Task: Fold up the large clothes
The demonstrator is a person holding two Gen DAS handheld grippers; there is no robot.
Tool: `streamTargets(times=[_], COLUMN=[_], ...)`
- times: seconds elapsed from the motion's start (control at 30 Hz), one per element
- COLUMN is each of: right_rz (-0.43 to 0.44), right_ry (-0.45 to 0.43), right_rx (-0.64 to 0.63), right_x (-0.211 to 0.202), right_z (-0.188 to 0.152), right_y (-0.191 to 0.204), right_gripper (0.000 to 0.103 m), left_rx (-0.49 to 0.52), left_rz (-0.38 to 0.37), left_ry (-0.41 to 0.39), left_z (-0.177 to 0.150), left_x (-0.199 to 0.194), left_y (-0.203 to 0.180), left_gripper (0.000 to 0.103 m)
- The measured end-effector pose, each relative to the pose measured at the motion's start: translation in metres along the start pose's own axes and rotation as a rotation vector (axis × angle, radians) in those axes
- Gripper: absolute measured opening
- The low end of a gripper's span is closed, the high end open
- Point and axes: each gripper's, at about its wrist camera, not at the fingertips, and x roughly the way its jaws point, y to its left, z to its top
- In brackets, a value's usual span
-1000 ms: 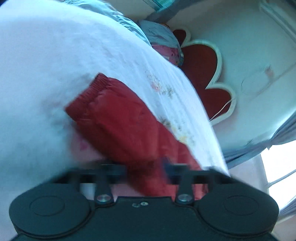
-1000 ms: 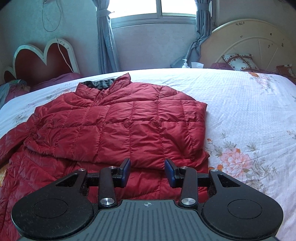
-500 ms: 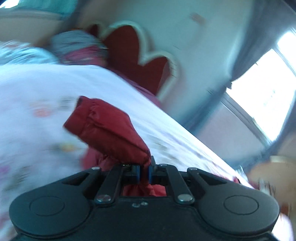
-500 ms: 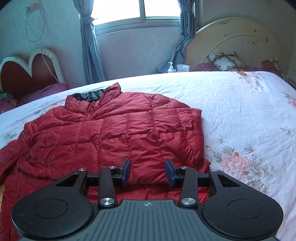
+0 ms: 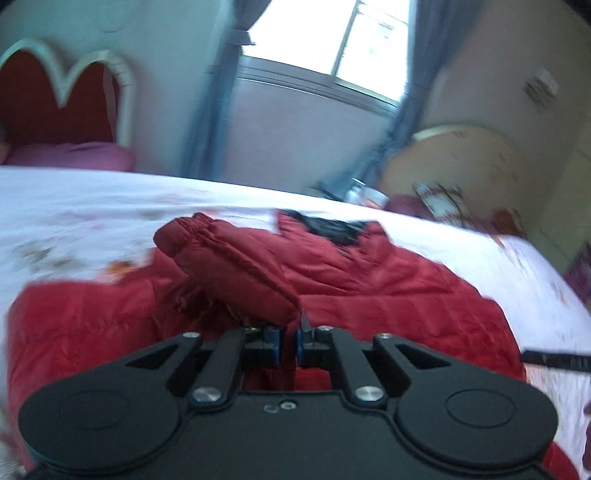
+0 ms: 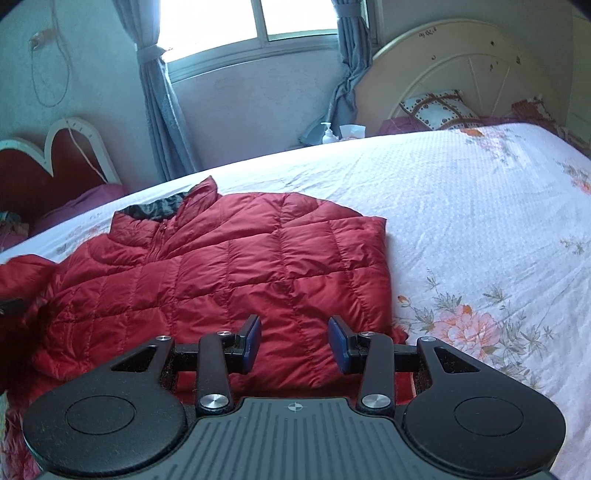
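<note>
A red quilted puffer jacket [image 6: 229,273] lies spread on the bed, collar toward the window, its right side folded in to a straight edge. My left gripper [image 5: 289,345] is shut on the jacket's sleeve [image 5: 236,269], holding it lifted over the jacket body [image 5: 388,295], cuff pointing away. My right gripper [image 6: 294,341] hovers open over the jacket's near hem, nothing between its blue pads. The raised sleeve [image 6: 22,273] shows at the far left of the right wrist view.
The bed has a white floral sheet [image 6: 480,229]. A cream headboard [image 6: 461,74] with pillows stands at the right, a red heart-shaped headboard [image 6: 48,162] at the left, and a curtained window [image 6: 258,22] beyond. A pump bottle [image 6: 328,133] sits past the bed.
My left gripper has swung the pinched sleeve from the bed's left side up and over the jacket body, rolling upright as it went. The right gripper shifted slightly, still open.
</note>
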Motion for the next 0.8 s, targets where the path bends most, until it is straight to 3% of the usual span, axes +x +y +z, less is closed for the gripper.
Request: streamTargets(times=[0.3,0.63,0.7,0.73,0.77,0.8], right_rz=[0.030,0.019,0.028,0.032,0.030,0.029], right_ry=[-0.005,0.000,0.005,0.007,0.003,-0.023], right_rx=[0.091,0.169,0.179,0.178,0.175,0.169], right_x=[-0.009,-0.018,-0.021,-0.022,-0.023,-0.027], right_z=[0.005,0.004,0.004,0.005,0.005,0.004], right_y=[-0.041,-0.086,-0.091,-0.091,-0.091,-0.089], right_gripper=[0.040,0.040,0.041,0.053,0.073,0.102], left_rx=[0.295,0.414,0.433,0.444,0.455,0.468], left_rz=[-0.076,-0.140,-0.150,-0.159,-0.186,-0.213], left_ry=[0.072,0.113,0.132,0.138,0.137,0.135], left_z=[-0.019,-0.036,-0.039,-0.041,-0.043,-0.046], left_x=[0.038,0.056,0.060,0.060,0.059,0.057], left_y=[-0.103,-0.160,-0.166,-0.169,-0.171,-0.173], left_gripper=[0.007,0.008,0.016,0.030,0.056,0.071])
